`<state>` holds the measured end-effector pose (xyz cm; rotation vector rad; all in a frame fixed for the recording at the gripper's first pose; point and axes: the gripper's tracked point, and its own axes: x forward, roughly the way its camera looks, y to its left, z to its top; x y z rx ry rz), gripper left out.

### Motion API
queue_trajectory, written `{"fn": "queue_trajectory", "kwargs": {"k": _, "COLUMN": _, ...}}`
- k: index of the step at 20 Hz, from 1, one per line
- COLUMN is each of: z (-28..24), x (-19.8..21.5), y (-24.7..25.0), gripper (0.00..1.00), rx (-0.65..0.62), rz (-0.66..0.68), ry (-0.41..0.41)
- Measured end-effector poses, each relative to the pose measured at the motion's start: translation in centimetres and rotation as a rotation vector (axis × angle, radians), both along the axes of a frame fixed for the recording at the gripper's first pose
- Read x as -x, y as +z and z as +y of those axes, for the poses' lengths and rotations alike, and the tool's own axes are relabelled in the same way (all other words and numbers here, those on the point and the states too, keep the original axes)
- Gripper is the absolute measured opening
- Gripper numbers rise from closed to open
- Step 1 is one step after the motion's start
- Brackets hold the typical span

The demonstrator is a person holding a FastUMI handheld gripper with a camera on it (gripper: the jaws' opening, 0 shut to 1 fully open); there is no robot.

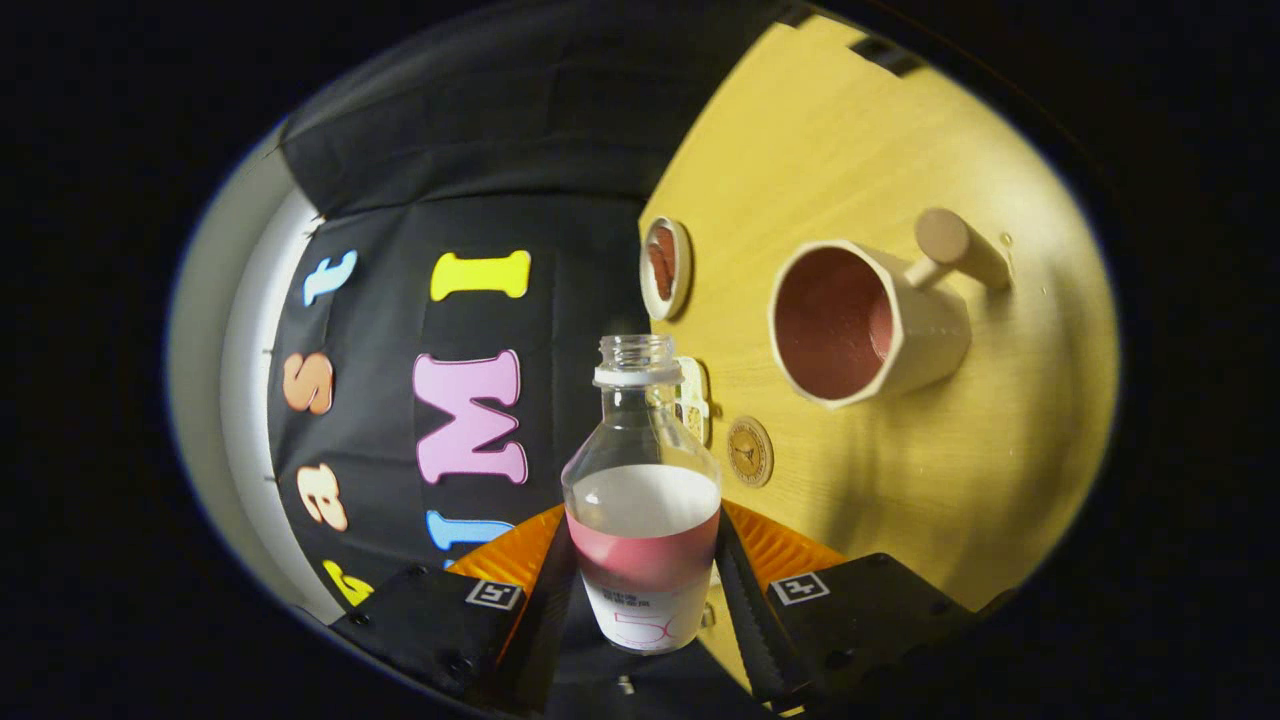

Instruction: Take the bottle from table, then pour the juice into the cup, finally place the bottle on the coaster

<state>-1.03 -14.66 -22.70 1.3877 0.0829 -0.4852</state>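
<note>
Clear uncapped bottle (641,500) clamped between the tool's (642,600) two fingers.

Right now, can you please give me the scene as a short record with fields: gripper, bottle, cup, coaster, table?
gripper: gripper shut on the bottle, rolled sideways
bottle: bottle between the fingers, cap off, part full of pale liquid
cup: cup with a handle, on the table beyond the bottle, reddish inside, mouth facing the camera
coaster: coaster round, on the table, apart from the cup
table: table light wood
</note>
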Motion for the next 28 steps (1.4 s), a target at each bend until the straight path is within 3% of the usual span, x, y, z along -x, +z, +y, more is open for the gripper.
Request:
{"fn": "queue_trajectory", "kwargs": {"k": 6, "z": -1.7, "x": -1.8, "y": 5.9, "gripper": 0.74, "rx": 0.659, "rz": 0.097, "ry": -0.026}}
{"fn": "queue_trajectory", "kwargs": {"k": 10, "z": -2.4, "x": -4.2, "y": 10.5, "gripper": 0.74, "rx": 0.949, "rz": 0.111, "ry": -0.048}}
{"fn": "queue_trajectory", "kwargs": {"k": 17, "z": -3.0, "x": -7.6, "y": 11.2, "gripper": 0.74, "rx": 1.180, "rz": 0.189, "ry": -0.094}}
{"fn": "queue_trajectory", "kwargs": {"k": 28, "z": 1.3, "x": -13.6, "y": 3.6, "gripper": 0.75, "rx": 1.351, "rz": 0.277, "ry": 0.110}}
